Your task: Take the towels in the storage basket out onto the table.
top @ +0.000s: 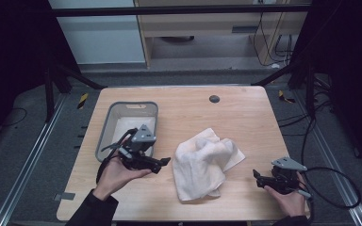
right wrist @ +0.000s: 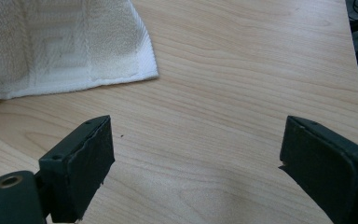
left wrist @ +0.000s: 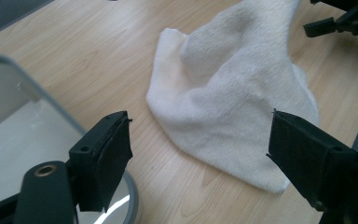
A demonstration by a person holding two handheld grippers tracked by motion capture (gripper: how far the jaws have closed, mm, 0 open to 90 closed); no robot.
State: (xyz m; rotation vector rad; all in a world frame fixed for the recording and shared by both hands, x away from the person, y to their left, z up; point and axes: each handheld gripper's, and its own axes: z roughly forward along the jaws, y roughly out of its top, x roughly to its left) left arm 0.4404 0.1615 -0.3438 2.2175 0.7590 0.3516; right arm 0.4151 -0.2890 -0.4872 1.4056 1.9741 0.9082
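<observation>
Towel (top: 202,162) crumpled, long axis near-to-far; left gripper (top: 165,161), right gripper (top: 259,180) jaws released.

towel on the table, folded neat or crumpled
Crumpled: the white towel lies bunched in a loose heap with raised folds on the table, not squared.

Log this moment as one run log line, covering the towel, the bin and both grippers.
towel: crumpled mid-table, unheld | bin: left of towel | left gripper: open, beside towel | right gripper: open, apart
</observation>
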